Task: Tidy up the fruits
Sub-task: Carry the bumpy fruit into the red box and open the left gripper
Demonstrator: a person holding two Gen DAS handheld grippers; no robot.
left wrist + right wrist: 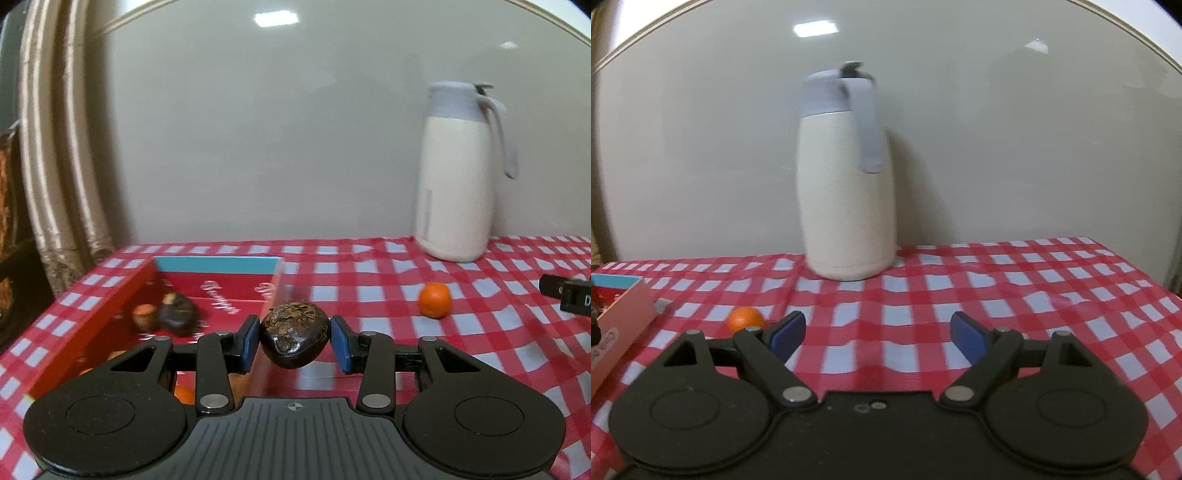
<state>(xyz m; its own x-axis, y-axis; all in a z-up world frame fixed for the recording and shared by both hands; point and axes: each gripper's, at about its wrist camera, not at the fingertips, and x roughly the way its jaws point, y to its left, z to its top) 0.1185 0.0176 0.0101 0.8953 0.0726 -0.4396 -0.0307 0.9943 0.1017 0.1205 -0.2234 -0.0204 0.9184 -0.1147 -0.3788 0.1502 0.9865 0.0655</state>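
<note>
My left gripper [294, 341] has a dark fruit [295, 334] between its pads w/ slim gaps showing, so I can't tell if it's gripped; it sits over the box [88, 328] wall and could drop outside. Right gripper [878, 332] is wide, empty. Orange [435, 300] beyond may roll.

Illegible white script inside red box [221, 291]

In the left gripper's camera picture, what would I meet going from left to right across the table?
Red box holding fruit → dark brown fruit between the left gripper's pads → small orange → white thermos jug → right gripper's tip.
</note>
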